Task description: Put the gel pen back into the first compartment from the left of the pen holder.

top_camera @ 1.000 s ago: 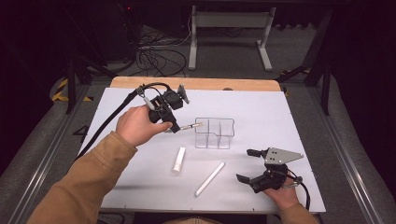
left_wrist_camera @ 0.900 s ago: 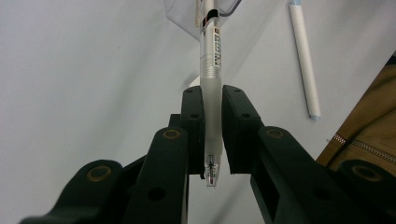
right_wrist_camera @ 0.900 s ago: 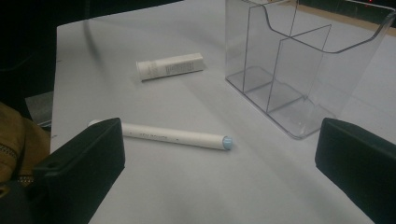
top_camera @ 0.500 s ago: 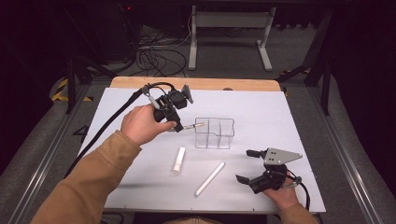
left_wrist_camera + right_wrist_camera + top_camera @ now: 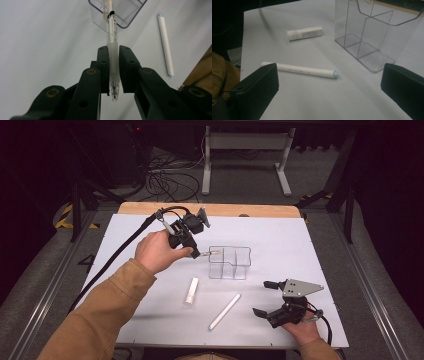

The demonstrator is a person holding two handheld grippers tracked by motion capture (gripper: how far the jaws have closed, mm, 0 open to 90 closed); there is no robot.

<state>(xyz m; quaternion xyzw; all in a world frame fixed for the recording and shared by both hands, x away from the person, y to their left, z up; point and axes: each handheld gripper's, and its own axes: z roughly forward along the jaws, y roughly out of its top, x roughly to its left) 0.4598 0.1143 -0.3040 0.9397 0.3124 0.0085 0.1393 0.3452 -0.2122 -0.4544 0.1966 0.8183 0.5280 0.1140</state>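
Observation:
My left gripper point(image 5: 196, 251) is shut on a clear pen point(image 5: 214, 253), held roughly level above the table. In the left gripper view the pads point(image 5: 103, 65) clamp the pen point(image 5: 111, 37) near its tip, and its clip end reaches over the rim of a clear divided organizer point(image 5: 127, 17). The organizer point(image 5: 230, 263) stands mid-table just right of that gripper. My right gripper point(image 5: 261, 297) rests near the front right edge with its jaws wide apart and nothing between them. In the right gripper view it point(image 5: 329, 86) faces a long white marker point(image 5: 299, 69).
A short white tube point(image 5: 191, 291) and the long white marker point(image 5: 224, 311) lie on the white tabletop point(image 5: 280, 235) in front of the organizer. A tan sleeve point(image 5: 100, 315) crosses the front left. A black cable point(image 5: 120, 252) trails off the left edge.
The left hand with the pen has edged slightly toward the organizer. The right gripper has stayed where it was.

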